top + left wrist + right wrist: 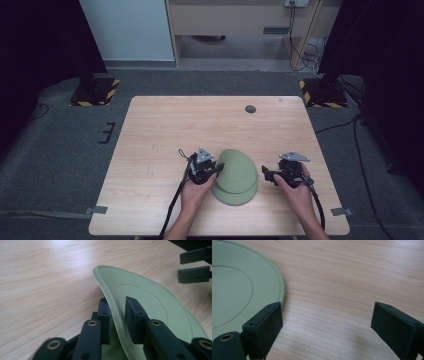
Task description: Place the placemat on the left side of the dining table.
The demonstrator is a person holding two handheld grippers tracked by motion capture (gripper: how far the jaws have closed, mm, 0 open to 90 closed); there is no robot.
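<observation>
The left tool (pixel 117 315) was clamped on the near-left rim of the upper pale green round plate (pixel 236 170), one black jaw under the rim and one on the plate's face. In the left gripper view this upper plate was tilted, its gripped edge raised clear of the light wood-grain surface (pixel 165 125). In the high view its far side rested on a second pale green round plate (pixel 239 197) lying flat beneath it, near the front edge of the surface between the two hands.

The right tool (pixel 325 326) stood with its jaws apart and nothing between them. In the right gripper view its left jaw sat just beside the plate rim, and bare wood showed between the pads. In the high view the right tool was positioned just right of the plates, pointed toward them, held in the right hand (pixel 297 192).

Status assessment: the work in hand appeared to be separating or moving the stacked plates. The grasp by the left tool was complete and the lift of the upper plate had begun on one side only. The right tool held nothing, so any support from that side was not yet in place. Remaining, as judged from this arrangement: raising the upper plate fully off the lower plate and setting it down elsewhere on the surface. A small dark round disc (pixel 250 109) lay near the far edge, well apart from the work.
</observation>
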